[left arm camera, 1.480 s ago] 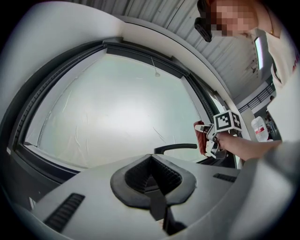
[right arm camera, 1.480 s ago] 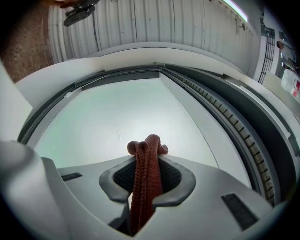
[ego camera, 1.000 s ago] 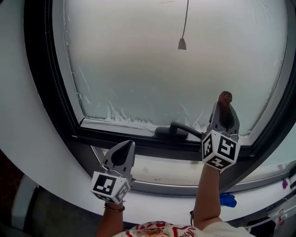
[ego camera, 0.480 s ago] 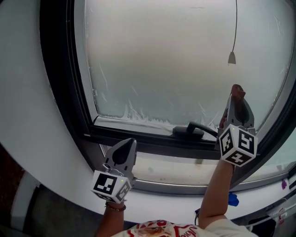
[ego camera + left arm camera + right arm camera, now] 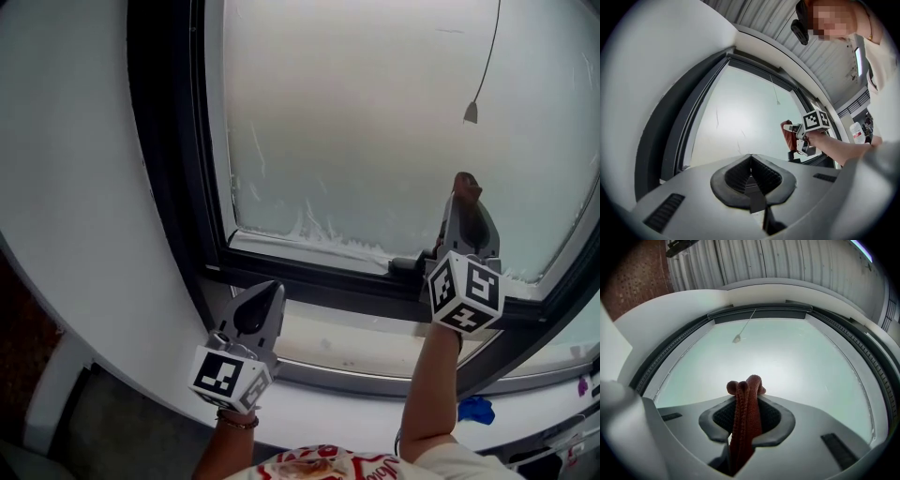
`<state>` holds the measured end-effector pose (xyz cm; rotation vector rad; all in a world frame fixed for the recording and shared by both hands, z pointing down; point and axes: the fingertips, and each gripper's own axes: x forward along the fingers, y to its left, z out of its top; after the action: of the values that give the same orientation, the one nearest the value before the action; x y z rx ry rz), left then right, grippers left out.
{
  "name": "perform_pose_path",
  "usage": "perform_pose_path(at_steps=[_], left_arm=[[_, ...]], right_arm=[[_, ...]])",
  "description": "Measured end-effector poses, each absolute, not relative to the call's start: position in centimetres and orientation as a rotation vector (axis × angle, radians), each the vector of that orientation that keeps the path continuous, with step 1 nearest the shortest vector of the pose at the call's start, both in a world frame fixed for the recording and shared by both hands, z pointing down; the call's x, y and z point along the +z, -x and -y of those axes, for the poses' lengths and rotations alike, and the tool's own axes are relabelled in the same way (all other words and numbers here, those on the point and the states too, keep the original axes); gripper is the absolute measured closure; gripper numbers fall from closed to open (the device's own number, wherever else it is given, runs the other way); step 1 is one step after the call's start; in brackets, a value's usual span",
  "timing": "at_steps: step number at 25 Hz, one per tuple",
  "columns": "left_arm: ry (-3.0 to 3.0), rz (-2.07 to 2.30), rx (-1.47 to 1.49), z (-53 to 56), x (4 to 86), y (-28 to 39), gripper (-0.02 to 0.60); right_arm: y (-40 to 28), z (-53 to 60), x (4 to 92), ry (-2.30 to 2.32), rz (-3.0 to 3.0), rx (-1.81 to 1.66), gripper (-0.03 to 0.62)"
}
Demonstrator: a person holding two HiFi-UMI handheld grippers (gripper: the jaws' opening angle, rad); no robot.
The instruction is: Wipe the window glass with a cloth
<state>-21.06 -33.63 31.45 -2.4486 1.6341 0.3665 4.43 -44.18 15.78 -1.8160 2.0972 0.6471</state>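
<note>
Rust-red ribbed cloth [image 5: 743,427] pinched in right tongs [image 5: 746,401], before frosted glass [image 5: 797,357].

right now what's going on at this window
A person is holding a two-jaw gripper in each hand in front of a frosted window glass. The right gripper is shut on a reddish-brown cloth and raised to the lower part of the pane, above the dark handle; whether the cloth touches the glass is unclear. The left gripper is shut, empty and low near the sill.
</note>
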Motion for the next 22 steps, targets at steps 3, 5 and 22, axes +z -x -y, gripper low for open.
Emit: perform_pose_path(at_steps=[3,5,22], left_arm=[[2.423,-1.661,0.357,32.9,31.5,22.7,0.561],[2.414,-1.666,0.362,32.4,31.5,23.5,0.561],[2.377,-1.684,0.347,29.5,31.5,27.2,0.561]], right_arm=[[-1.3,43.9,15.4,1.746,-2.109,0.643,0.503],[1.0,43.8,15.4,1.693,-2.135,0.632,0.503],[17.8,44.0,16.7,1.448,-2.297,0.614,0.503]])
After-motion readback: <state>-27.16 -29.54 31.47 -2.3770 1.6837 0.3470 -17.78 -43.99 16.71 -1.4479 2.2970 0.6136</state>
